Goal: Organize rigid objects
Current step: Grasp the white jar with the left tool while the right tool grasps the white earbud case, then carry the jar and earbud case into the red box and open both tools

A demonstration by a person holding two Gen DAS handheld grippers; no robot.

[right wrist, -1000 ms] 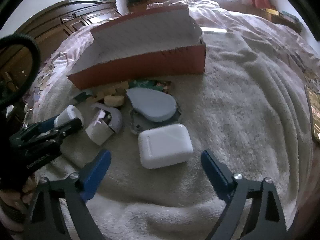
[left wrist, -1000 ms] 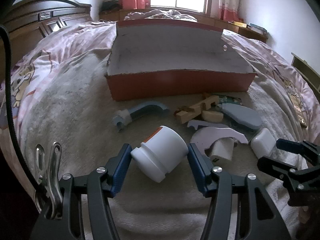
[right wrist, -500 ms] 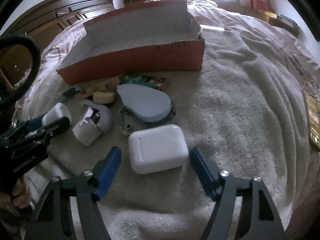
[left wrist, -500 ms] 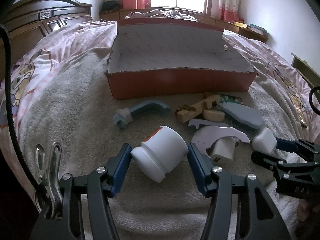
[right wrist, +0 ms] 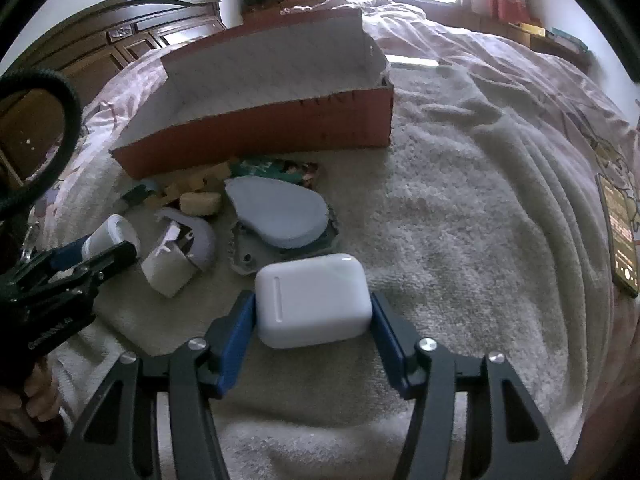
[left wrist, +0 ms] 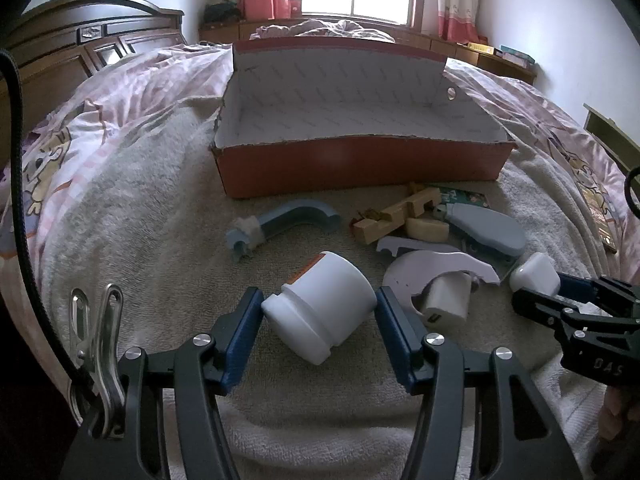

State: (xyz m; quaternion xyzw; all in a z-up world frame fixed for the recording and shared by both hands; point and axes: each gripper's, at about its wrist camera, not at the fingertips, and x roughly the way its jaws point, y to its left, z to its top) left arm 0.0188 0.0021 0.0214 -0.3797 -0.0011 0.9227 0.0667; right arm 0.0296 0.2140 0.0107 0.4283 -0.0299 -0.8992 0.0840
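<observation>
While the left hand-held gripper (left wrist: 318, 318) clamps a white jar (left wrist: 322, 312) lying on its side, its blue pads pressing the jar's lid end and its body, the right hand-held gripper (right wrist: 312, 314) has just been closing its jaws around a white case (right wrist: 311, 305), and both blue pads now touch the case's short ends. Both things rest on the cream towel (right wrist: 460, 240) spread over the bed. Straight ahead of the left hand-held gripper, beyond the jar, stands the open red box (left wrist: 360, 164), its white inside bare. Between jar and box lies a blue curved piece (left wrist: 288, 220); ahead and to the right are wooden blocks (left wrist: 396, 220), a grey-blue teardrop lid (left wrist: 492, 232) and a pale lilac shell (left wrist: 436, 268) with a white charger (left wrist: 444, 300) beside it. Seen from the right hand-held gripper, the teardrop lid sits just ahead of the case and the box further ahead to the left. A phone (right wrist: 620, 236) lies far to its right.
</observation>
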